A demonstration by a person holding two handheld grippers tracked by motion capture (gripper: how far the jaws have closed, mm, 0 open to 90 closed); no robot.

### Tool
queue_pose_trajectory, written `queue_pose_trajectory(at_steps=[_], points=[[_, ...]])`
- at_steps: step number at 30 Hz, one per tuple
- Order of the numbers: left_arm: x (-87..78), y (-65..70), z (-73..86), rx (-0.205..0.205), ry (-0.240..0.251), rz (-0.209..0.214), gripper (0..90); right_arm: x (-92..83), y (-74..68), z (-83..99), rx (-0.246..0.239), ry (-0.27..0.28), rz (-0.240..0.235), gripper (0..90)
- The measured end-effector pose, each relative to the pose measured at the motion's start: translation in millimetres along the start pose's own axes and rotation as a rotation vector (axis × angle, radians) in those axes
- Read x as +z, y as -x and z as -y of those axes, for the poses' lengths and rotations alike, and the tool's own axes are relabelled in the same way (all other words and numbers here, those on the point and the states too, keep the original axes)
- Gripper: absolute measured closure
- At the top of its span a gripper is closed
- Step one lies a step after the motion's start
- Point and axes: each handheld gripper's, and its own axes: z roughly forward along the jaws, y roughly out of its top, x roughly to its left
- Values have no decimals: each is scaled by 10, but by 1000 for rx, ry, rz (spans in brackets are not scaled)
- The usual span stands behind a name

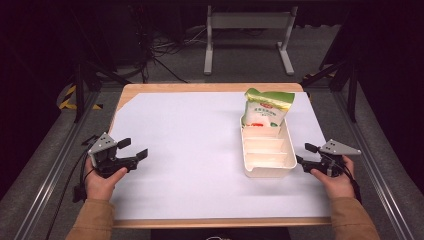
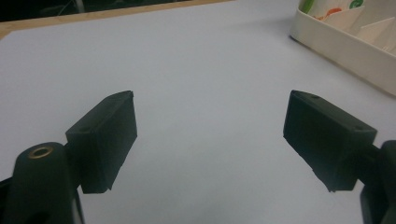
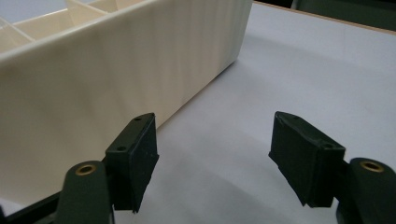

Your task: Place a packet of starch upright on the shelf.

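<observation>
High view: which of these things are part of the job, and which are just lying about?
Part of the job:
tray, with dividers
bag, standing in the tray's far end
left claw, open
right claw, open, beside the tray

Just about:
white sheet
table
frame on the floor behind
cables

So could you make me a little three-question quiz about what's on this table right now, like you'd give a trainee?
1. True or false: the green and white bag lies flat on the white table cover.
2. Which gripper is nearer the cream divided tray: A) left gripper, B) right gripper?
3. Fill in: both grippers' jaws are ____.

Key:
1. False; it stands in the tray's far end.
2. B; the right gripper sits just beside the tray's near right corner.
3. Open, holding nothing.
</observation>
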Motion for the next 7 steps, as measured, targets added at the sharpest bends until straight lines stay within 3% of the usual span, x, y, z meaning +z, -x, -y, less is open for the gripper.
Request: queue_pose_trajectory(at_steps=[7], points=[[29,9,7,-4,-8,1,184,-19,0,-7,18,30,-1,311]])
